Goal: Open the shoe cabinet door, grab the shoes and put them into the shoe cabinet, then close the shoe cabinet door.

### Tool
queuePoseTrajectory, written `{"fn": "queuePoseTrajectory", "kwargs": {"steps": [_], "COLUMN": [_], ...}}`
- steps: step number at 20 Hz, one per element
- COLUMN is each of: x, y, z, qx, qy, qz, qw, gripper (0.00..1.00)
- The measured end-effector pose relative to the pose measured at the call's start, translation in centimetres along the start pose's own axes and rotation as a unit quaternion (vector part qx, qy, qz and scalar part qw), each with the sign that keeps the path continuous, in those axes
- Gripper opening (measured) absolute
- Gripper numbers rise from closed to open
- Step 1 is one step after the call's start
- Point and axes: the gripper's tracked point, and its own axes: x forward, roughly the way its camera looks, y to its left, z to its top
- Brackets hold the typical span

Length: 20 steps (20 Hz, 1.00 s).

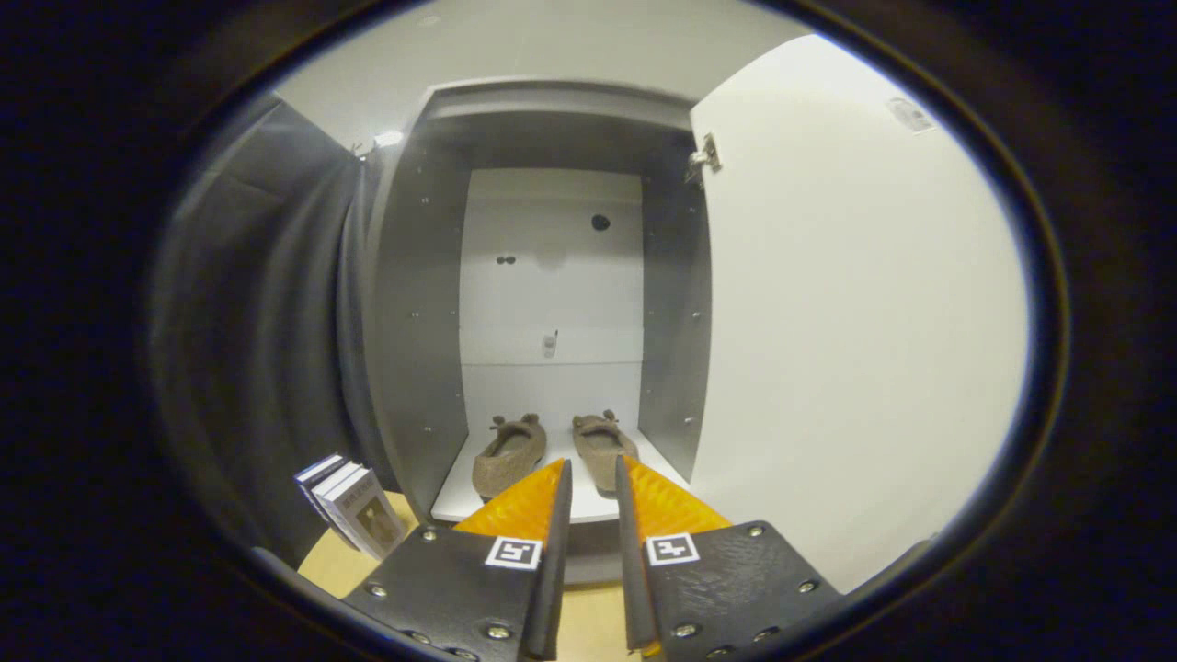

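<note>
The shoe cabinet (552, 276) is seen with its white door (855, 322) swung wide to the right. A pair of brown shoes (552, 450) is set side by side on its bottom shelf, just beyond the gripper (593, 473), whose fingers are parted narrowly around nothing. Books (354, 506) are propped left of the cabinet, titles illegible.

We saw the fingers (552, 496) cover the near ends of the shoes (508, 455) in the cabinet (405, 349); its door (855, 313) ran out of frame.
</note>
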Motion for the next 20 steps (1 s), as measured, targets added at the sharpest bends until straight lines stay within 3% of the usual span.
{"fn": "queuePoseTrajectory", "kwargs": {"steps": [12, 17, 20], "x": [-16.4, -19.7, -20.1], "y": [-12.1, -18.9, -22.3], "z": [3.6, 3.3, 3.1], "qx": [0.006, 0.012, 0.015], "qy": [-0.05, -0.049, -0.049], "qz": [0.021, -0.007, -0.031], "qw": [0.998, 0.999, 0.998], "gripper": [0.27, 0.27, 0.36]}}
